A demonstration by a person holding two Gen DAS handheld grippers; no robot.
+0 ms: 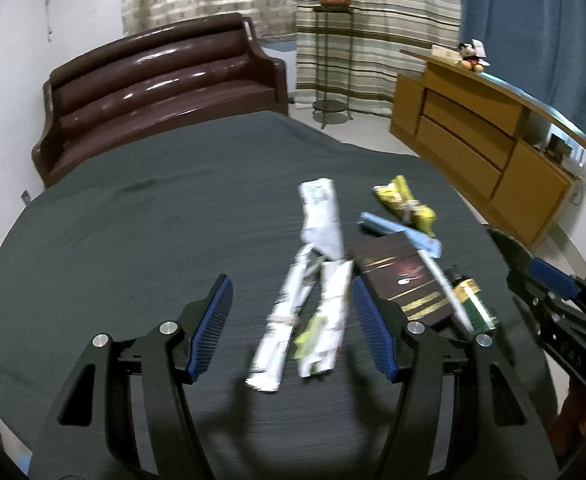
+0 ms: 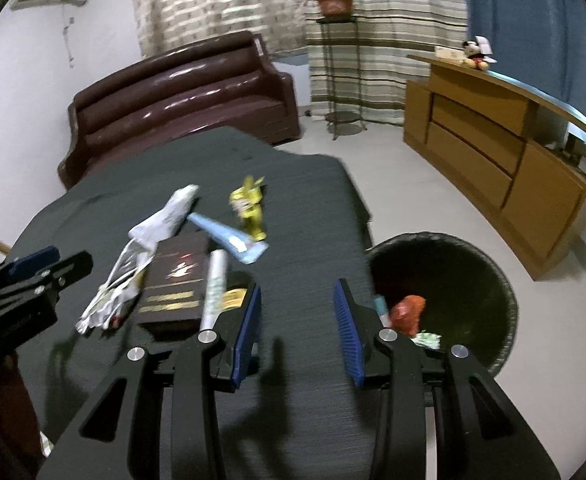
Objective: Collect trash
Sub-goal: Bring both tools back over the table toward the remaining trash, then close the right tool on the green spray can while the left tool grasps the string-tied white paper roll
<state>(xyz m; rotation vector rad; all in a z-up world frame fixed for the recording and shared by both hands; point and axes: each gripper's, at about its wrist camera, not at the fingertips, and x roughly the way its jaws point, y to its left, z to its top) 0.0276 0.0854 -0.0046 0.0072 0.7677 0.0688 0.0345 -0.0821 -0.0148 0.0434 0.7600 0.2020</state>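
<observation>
Hovering apart: left gripper (image 1: pixel 291 326) over wrappers (image 1: pixel 309 312); right gripper (image 2: pixel 297 330) near table edge (image 2: pixel 363 216), bin (image 2: pixel 489 264)

Dark-clothed table (image 1: pixel 133 240): silver wrappers (image 1: pixel 313 280), yellow wrapper (image 1: pixel 405 202), blue tube (image 1: pixel 397 232), dark box (image 1: pixel 397 280).

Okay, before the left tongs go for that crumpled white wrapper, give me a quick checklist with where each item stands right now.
1. Left tongs open: ok, the jaws stand wide apart with nothing between the pads.
2. White wrapper lined up: ok, it lies between the two fingers on the dark tablecloth.
3. Height over the wrapper: cannot tell, the frame is motion-blurred.
4. Neighbours clear: not ok, the dark box lies right beside the tongs' right-side finger.
5. Right tongs free: ok, open and empty.
6. Trash bin ready: ok, it stands by the table edge, open-topped, with a red wrapper already inside.
</observation>
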